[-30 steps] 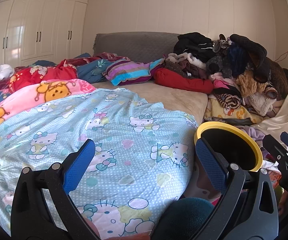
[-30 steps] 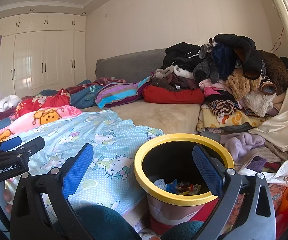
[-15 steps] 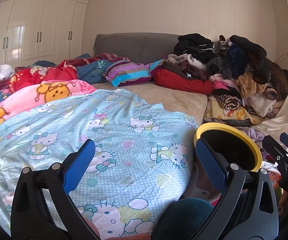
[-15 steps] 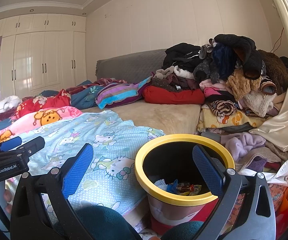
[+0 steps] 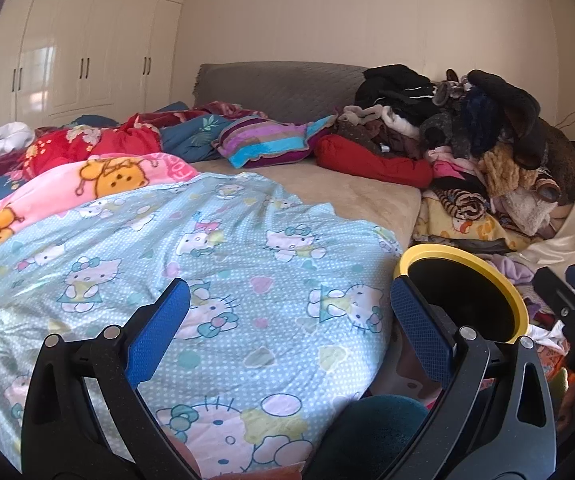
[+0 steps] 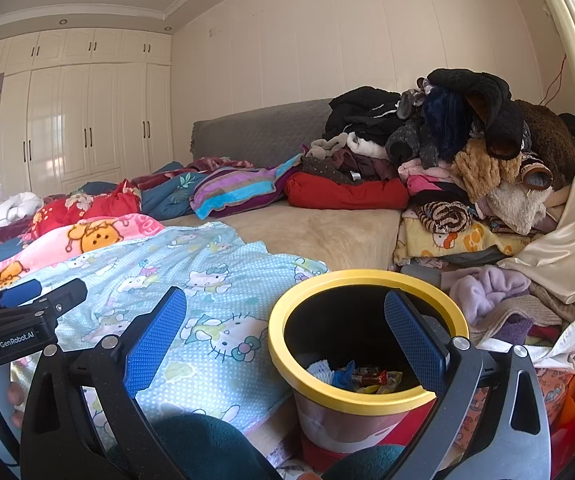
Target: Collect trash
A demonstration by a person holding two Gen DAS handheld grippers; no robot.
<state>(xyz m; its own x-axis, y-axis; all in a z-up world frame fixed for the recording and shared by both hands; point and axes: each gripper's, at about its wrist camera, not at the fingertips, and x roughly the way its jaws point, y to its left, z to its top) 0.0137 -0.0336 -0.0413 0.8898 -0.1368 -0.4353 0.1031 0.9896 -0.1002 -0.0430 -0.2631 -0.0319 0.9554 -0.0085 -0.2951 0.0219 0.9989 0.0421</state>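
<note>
A trash bin with a yellow rim (image 6: 367, 278) stands beside the bed, with several wrappers (image 6: 357, 376) in its bottom. It shows at the right of the left wrist view (image 5: 487, 268). My right gripper (image 6: 285, 338) is open and empty, with its right finger over the bin's mouth. My left gripper (image 5: 289, 330) is open and empty, above the light blue Hello Kitty blanket (image 5: 227, 264). The left gripper also shows at the left edge of the right wrist view (image 6: 23, 312). I see no loose trash on the bed.
A tall pile of clothes (image 6: 467, 160) lies at the right of the bed. Pillows and quilts (image 5: 127, 152) cover the far left. A bare beige sheet (image 6: 327, 232) lies between. White wardrobes (image 5: 79, 60) stand behind. A cream curtain (image 6: 567, 240) hangs at right.
Both views have shifted only very slightly. Both grippers stay open and empty, and the bin has not moved.
</note>
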